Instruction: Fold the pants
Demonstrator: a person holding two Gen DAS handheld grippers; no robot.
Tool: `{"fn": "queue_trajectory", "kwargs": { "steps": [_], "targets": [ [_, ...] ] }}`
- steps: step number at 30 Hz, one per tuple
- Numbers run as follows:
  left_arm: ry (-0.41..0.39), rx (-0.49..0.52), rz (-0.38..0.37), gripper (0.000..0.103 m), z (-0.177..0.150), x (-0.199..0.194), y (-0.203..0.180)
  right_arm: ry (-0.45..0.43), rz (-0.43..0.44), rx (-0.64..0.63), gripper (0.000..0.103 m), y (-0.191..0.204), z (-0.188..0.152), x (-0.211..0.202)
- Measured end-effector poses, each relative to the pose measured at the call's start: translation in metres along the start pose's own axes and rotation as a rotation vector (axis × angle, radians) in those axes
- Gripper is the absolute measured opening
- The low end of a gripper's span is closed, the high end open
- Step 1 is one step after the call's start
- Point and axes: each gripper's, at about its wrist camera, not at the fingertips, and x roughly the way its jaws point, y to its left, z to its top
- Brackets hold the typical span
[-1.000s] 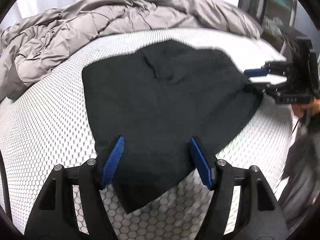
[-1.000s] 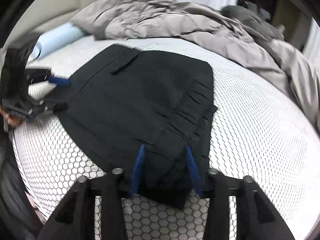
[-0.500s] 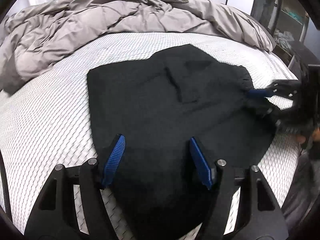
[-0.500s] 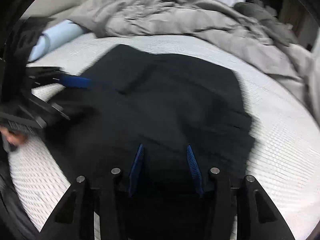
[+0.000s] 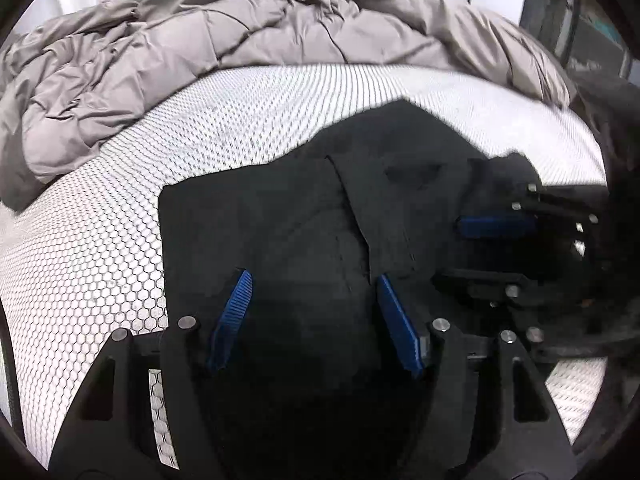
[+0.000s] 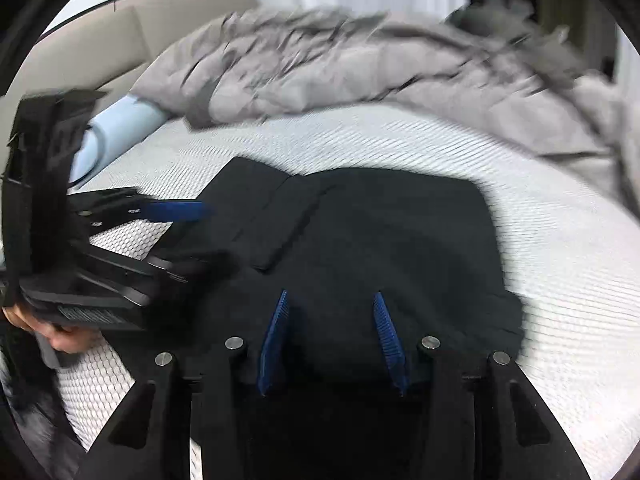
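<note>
The black pants (image 5: 288,220) lie spread on the white honeycomb-patterned bed (image 5: 100,248), filling the centre and lower half of both views, with a crumpled grey duvet (image 5: 224,40) heaped across the top of the frame and a pale blue pillow (image 6: 120,128) at the left in the right wrist view. The left tongs (image 5: 312,312) sit low over the near edge of the cloth at the bottom centre, blue pads spread with dark fabric between them; whether they actually nip any of it cannot be told. The right tongs (image 6: 332,336) look the same in their own view: pads apart, fabric between, contact unclear. In the left wrist view they come in from the right edge over the gathered waistband. The cloth looks soft, limp and light, with a matte weave that should not slip much against ribbed pads, but it will sag and drag rather than hold any shape. A raised flap, probably a pocket (image 6: 280,224), and the bunched waistband are thicker and give firmer purchase. The sensible hold, I judge, is at two corners of one edge, taking both layers together so the fold carries over evenly.
</note>
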Motion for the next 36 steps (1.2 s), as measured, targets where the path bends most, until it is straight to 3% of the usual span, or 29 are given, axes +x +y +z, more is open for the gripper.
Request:
{"fn": "queue_trajectory", "kwargs": {
  "steps": [2,4,5,8,9,11,13,15,18,21,23,25,28,30,34,36],
  "targets": [
    [-0.007,0.018,0.005,0.065,-0.005,-0.006,0.004,0.026,-0.071,-0.076,0.046,0.002,-0.007,0.006],
    [-0.004,-0.013,-0.01,0.067,-0.011,-0.012,0.018,0.047,-0.162,-0.073,0.046,-0.01,-0.015,-0.005],
    [0.003,-0.029,0.013,0.067,-0.015,-0.013,0.024,0.044,-0.19,-0.056,0.039,-0.021,-0.021,-0.014],
    [0.015,-0.082,0.031,0.068,-0.018,-0.017,0.037,0.041,-0.187,-0.028,0.038,-0.032,-0.031,-0.03],
    [0.015,-0.093,0.051,0.062,-0.016,-0.02,0.039,0.035,-0.198,-0.035,0.038,-0.029,-0.029,-0.032],
    [-0.023,-0.11,0.077,0.059,-0.009,-0.029,0.043,-0.004,-0.171,-0.019,0.042,-0.023,-0.022,-0.039],
    [-0.086,-0.12,0.049,0.059,0.002,-0.036,0.042,-0.052,-0.11,0.023,0.042,-0.019,-0.012,-0.043],
    [-0.107,-0.122,0.035,0.059,0.015,-0.029,0.039,-0.074,-0.117,0.035,0.044,-0.012,0.001,-0.034],
    [-0.023,-0.112,0.034,0.059,0.031,0.007,0.039,-0.044,-0.104,0.038,0.044,0.0,0.025,0.003],
    [0.027,-0.095,0.045,0.06,0.031,0.029,0.04,0.039,-0.088,0.033,0.044,0.0,0.024,0.033],
    [0.012,-0.084,0.034,0.061,0.028,0.026,0.045,0.055,-0.119,0.008,0.044,-0.005,0.017,0.028],
    [0.014,-0.087,0.055,0.066,0.023,0.023,0.049,0.079,-0.251,-0.025,0.044,-0.018,0.006,0.015],
    [0.01,-0.099,0.073,0.064,0.02,0.014,0.051,0.055,-0.153,0.02,0.043,-0.038,-0.011,-0.003],
    [-0.005,-0.112,0.08,0.056,0.024,0.006,0.049,0.029,-0.159,0.001,0.044,-0.034,-0.013,-0.011],
    [-0.076,-0.156,0.05,0.056,0.037,-0.001,0.048,-0.029,-0.107,0.053,0.045,-0.024,0.0,-0.02],
    [-0.039,-0.171,0.043,0.056,0.043,0.016,0.042,-0.046,-0.094,0.075,0.045,-0.019,0.014,-0.01]
  ]
}}
